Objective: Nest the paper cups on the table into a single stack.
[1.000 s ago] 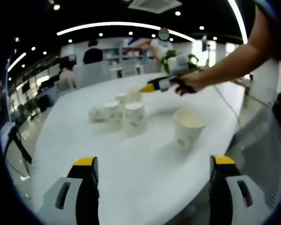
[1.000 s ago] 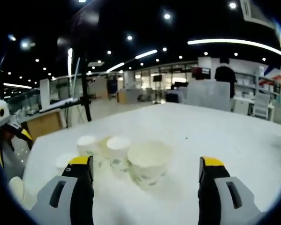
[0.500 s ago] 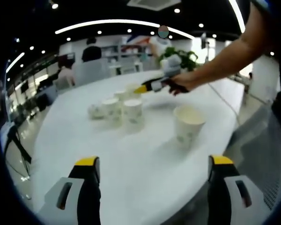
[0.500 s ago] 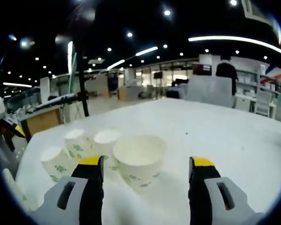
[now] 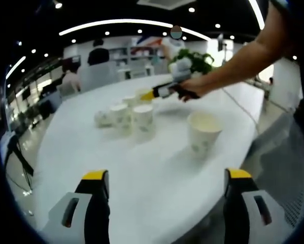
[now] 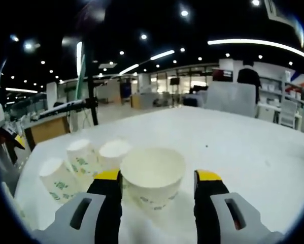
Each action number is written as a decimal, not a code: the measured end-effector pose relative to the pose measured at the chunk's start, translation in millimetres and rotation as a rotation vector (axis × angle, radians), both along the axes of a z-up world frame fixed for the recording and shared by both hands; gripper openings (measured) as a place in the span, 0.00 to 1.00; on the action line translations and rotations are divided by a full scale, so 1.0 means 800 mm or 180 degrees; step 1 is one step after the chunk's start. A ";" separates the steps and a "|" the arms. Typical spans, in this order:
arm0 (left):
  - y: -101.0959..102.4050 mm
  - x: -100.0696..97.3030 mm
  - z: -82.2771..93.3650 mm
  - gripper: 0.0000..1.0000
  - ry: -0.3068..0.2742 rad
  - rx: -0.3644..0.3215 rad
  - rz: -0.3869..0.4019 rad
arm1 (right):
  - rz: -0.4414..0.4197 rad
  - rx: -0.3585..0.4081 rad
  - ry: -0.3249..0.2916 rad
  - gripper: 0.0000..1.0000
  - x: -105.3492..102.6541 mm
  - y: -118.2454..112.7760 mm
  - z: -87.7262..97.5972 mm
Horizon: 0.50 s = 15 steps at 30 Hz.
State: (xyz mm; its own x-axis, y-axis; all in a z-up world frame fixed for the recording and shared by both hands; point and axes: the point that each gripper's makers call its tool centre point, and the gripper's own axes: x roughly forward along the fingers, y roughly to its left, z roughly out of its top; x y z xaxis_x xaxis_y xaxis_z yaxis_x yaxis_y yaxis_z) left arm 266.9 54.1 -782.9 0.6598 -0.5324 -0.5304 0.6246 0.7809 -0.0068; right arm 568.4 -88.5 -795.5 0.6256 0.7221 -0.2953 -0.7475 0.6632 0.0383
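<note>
Now paper cup (image 6: 153,180) upright between right tongs (image 6: 158,178).

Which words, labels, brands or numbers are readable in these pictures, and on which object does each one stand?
None can be read.
Paper cups: green printed marks on the sides, too blurred to tell whether they are letters or a pattern.
Dark sign on the far wall: too small and blurred to read.

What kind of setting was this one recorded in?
Probably a large open-plan office or showroom: recessed ceiling spotlights, shelving along the far wall, and a big white table holding paper cups.
</note>
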 end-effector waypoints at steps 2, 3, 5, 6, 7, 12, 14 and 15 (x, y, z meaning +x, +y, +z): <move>0.000 -0.001 -0.001 0.92 0.0020 -0.0012 0.0000 | -0.0013 0.0008 0.0024 0.50 0.002 -0.001 -0.002; 0.000 -0.001 -0.001 0.92 0.0020 -0.0006 -0.0001 | -0.0023 0.0019 0.0036 0.50 0.004 -0.001 -0.002; 0.000 0.000 -0.001 0.92 0.0011 -0.0007 -0.0004 | -0.0018 0.0028 0.0053 0.47 0.003 0.000 -0.003; 0.001 -0.001 -0.002 0.92 0.0023 -0.0005 -0.0002 | -0.0006 0.0016 0.0061 0.45 0.002 0.001 -0.004; 0.001 -0.001 -0.003 0.92 0.0026 0.0003 -0.0005 | 0.0004 0.0003 0.0063 0.44 0.002 0.001 -0.005; 0.000 -0.001 -0.002 0.92 0.0021 0.0000 -0.0012 | 0.0030 -0.0012 0.0052 0.40 0.001 0.005 -0.003; 0.000 -0.001 -0.002 0.92 0.0012 -0.0001 -0.0013 | 0.0034 -0.0015 0.0052 0.39 0.000 0.005 -0.002; 0.001 -0.001 -0.003 0.92 0.0021 0.0001 -0.0010 | 0.0036 -0.0020 0.0055 0.38 -0.001 0.005 -0.002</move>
State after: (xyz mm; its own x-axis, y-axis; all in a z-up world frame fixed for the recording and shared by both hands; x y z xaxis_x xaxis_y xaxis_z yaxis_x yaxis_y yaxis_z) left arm 266.2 54.9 -785.0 0.6547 -0.5341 -0.5348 0.6269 0.7790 -0.0106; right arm 567.8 -84.6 -797.3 0.6121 0.7272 -0.3106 -0.7542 0.6549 0.0471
